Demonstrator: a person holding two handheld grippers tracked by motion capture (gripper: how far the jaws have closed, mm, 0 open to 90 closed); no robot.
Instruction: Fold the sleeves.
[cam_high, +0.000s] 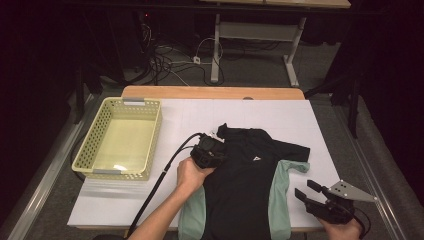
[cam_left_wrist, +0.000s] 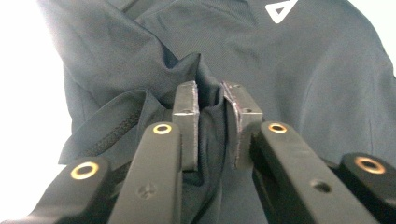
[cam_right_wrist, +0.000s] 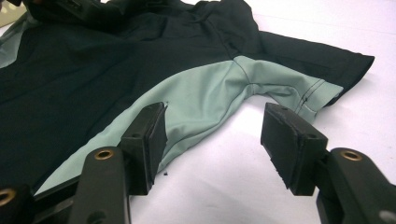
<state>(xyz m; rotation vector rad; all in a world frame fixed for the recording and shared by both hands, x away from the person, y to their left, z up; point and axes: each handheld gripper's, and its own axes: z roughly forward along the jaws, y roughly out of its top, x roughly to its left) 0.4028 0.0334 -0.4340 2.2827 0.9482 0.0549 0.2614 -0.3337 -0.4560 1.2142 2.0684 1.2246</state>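
The left gripper (cam_left_wrist: 210, 123) stands narrow, a fold of the shirt (cam_high: 245, 185) between its pads (cam_left_wrist: 187, 116) but hardly pressed; the fold may slip out and fall crooked. The shirt lies at the frame's lower middle, right of the basket (cam_high: 120, 140). At lower right, the right gripper (cam_high: 306, 189) waits wide and empty, and could drag the sleeve (cam_right_wrist: 299, 84).

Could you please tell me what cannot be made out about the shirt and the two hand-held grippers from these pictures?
- High view: the shirt hem is cut off by the bottom edge.
- High view: the left hand-held gripper jaws are hidden by its own body.
- Left gripper view: whether the pads still press the dark fold between them is unclear.
- High view: the shirt's white logo is too small to read.
- Right gripper view: the right hand-held gripper stands open beside the green side panel; contact is unclear.
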